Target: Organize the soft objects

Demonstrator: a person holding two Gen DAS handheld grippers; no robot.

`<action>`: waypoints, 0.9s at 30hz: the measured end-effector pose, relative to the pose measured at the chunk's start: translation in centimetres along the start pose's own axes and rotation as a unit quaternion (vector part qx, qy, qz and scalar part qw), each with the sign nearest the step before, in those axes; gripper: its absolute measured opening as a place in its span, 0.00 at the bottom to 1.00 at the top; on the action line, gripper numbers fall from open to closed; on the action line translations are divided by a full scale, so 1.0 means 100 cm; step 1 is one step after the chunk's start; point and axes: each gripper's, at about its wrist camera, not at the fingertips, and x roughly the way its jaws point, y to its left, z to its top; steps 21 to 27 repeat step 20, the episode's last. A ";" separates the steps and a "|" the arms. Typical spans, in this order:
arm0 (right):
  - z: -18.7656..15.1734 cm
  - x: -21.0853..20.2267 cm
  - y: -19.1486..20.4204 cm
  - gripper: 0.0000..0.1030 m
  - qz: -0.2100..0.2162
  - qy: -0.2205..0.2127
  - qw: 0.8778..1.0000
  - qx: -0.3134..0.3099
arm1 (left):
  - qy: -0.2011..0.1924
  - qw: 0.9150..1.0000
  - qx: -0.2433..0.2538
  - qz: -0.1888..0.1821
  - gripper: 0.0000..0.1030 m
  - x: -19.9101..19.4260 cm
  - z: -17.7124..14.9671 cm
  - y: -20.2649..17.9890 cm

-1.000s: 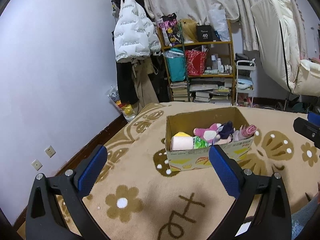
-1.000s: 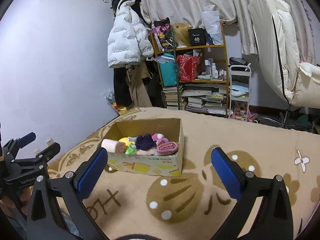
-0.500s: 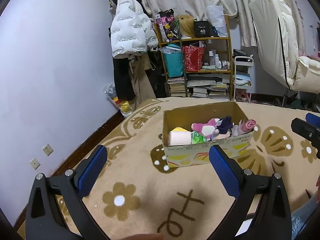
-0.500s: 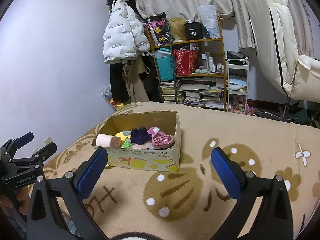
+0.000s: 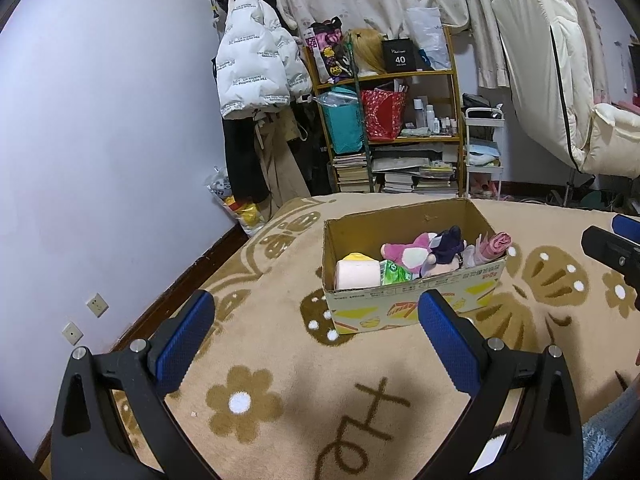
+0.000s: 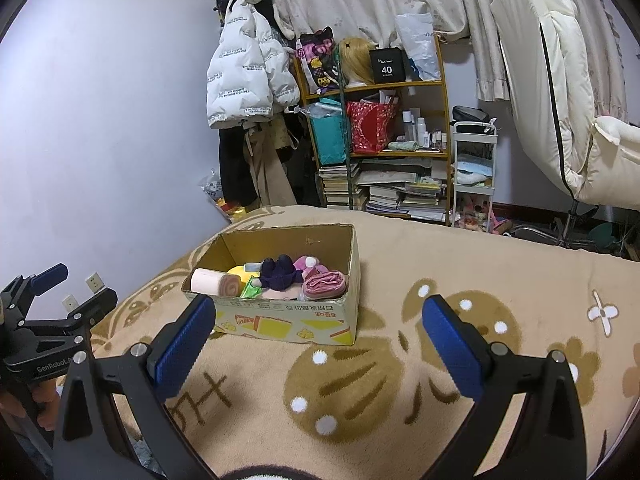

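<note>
- Hovering wide open and empty, the left gripper [image 5: 316,324] and right gripper [image 6: 318,332] both hang above the patterned blanket [image 6: 460,272], short of the cardboard box [image 6: 288,320].
- Inside the box lie a pink roll [image 6: 214,282], a dark plush [image 6: 280,272] and folded pink cloth [image 6: 324,284].
- Judged next: descend straight over one item, clear of the box rim, pinching across its narrow width.
- The roll's long axis runs parallel to the box's long side, spiral end facing the right wrist camera.
</note>
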 end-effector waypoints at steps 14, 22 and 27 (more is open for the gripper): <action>-0.002 0.001 -0.001 1.00 0.001 0.001 1.000 -0.001 | -0.001 1.000 -0.003 0.002 0.98 0.001 0.000 0.001; -0.002 0.001 -0.001 1.00 0.001 0.002 1.000 0.000 | -0.001 1.000 -0.003 0.001 0.98 0.000 0.000 0.001; -0.002 0.001 -0.001 1.00 0.001 0.002 1.000 0.000 | -0.001 1.000 -0.003 0.001 0.98 0.000 0.000 0.001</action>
